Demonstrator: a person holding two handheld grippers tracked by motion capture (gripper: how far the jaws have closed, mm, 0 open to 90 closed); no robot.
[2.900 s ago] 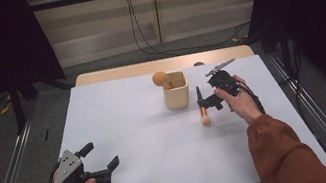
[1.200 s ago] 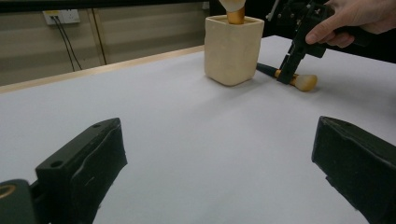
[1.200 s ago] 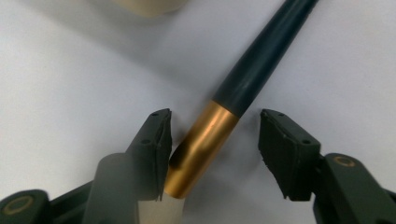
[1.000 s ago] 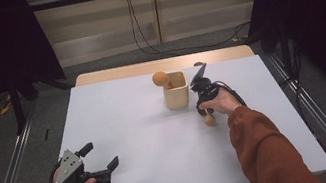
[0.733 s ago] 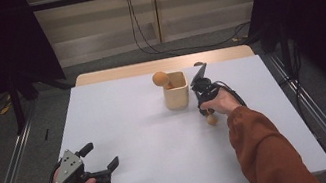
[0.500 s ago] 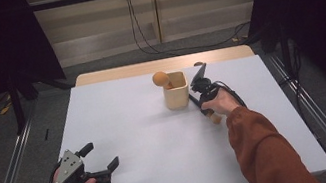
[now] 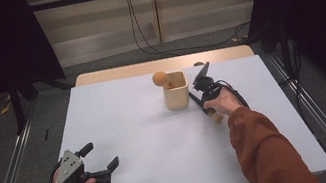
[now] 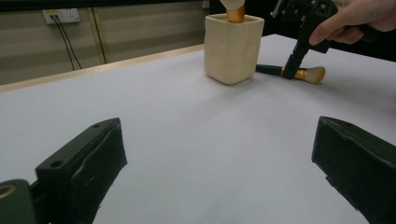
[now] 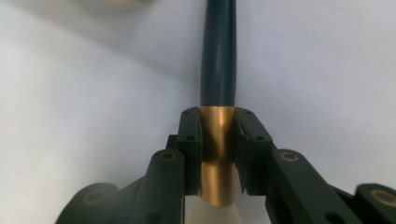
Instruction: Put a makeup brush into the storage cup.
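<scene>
Right gripper (image 9: 217,154): its jaws have just been closing and now clamp the gold collar of the makeup brush (image 9: 218,84), one pad on each side, with the dark handle running away from the camera.
Brush on the table: it lies flat on the white table (image 7: 134,142), just right of the cream cup (image 7: 175,91), bristle end toward the near side; in the left gripper view (image 8: 299,72) it rests on the surface with the right gripper's tips coming down on it.
What changed: a second ago the jaws stood wider around the brush; now they pinch it, while the hand sits at the same spot beside the cup.
Meaning: the grasp looks made, and the lift is not yet begun; the likely next step is raising the brush and standing it in the cup.
Cup: upright toward the far side, already holding a second brush (image 7: 161,78) whose round head leans out to the left.
Left gripper (image 7: 96,160): at the near left corner, jaws spread wide, nothing between them.
Hedge: whether the bristles touch the table is hard to tell from above.
</scene>
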